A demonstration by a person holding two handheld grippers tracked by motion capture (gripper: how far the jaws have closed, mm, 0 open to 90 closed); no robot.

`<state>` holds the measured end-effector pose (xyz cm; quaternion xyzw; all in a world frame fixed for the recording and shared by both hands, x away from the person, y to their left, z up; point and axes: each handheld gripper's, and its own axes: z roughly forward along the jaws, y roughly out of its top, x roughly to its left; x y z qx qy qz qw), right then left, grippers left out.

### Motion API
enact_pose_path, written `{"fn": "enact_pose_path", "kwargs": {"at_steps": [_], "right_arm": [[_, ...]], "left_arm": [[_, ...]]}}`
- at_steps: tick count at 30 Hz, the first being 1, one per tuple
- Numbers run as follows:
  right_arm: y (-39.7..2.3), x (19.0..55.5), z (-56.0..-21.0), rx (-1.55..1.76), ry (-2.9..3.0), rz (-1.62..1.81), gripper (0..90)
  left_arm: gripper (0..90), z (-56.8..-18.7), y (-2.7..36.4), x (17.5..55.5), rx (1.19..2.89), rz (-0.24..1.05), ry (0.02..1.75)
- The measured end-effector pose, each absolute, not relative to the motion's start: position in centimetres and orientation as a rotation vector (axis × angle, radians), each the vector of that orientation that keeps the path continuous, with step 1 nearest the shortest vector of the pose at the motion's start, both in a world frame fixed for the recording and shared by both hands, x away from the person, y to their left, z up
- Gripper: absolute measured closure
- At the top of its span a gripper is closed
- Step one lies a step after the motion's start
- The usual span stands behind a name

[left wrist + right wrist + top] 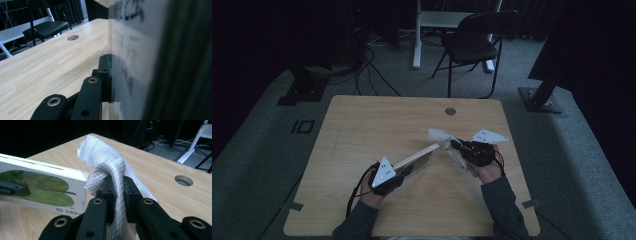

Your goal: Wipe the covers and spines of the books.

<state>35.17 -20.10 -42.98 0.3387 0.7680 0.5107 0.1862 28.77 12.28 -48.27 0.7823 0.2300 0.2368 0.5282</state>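
Note:
My left gripper [408, 169] [110, 72] is shut on a thin book [418, 157] [135, 57] with a green picture on its cover. It holds the book tilted above the wooden table [377, 120], far end pointing up and right. One black jaw presses the near cover; the other is hidden behind the book. My right gripper [456, 145] [117, 187] is shut on a white quilted cloth [439, 134] [105, 157]. The cloth drapes over both jaws and hangs right beside the book's far end [42, 187]. Whether cloth and book touch I cannot tell.
A round cable hole [450, 111] [183, 180] sits near the table's far edge. Beyond the table stand a black folding chair [472, 42], a white desk leg [416, 35] and dark stand bases, with cables on the grey carpet.

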Motion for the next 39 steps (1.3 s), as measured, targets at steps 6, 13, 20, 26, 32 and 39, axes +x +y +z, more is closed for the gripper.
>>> {"fn": "enact_pose_path", "kwargs": {"at_steps": [6,13,20,26,32,39], "right_arm": [[-19.7,35.4,-43.6,0.959,2.194,1.429,82.7],[-18.7,35.5,-44.1,0.941,2.235,1.424,82.7],[-18.2,35.6,-44.6,0.924,2.269,1.443,82.7],[-17.9,35.6,-44.9,0.918,2.285,1.455,82.8],[-18.3,35.5,-44.3,0.905,2.250,1.478,82.7],[-18.2,35.6,-44.7,0.902,2.268,1.467,82.8]], "left_arm": [[78.2,-48.0,12.1,28.6,1.865,0.561,0.530],[78.2,-47.9,12.1,28.5,1.862,0.551,0.520],[78.2,-47.8,12.0,28.4,1.857,0.532,0.503],[78.2,-47.8,12.0,28.4,1.864,0.530,0.499],[78.2,-47.8,11.9,28.4,1.864,0.520,0.494],[78.2,-47.8,11.8,28.4,1.866,0.522,0.496]]}}
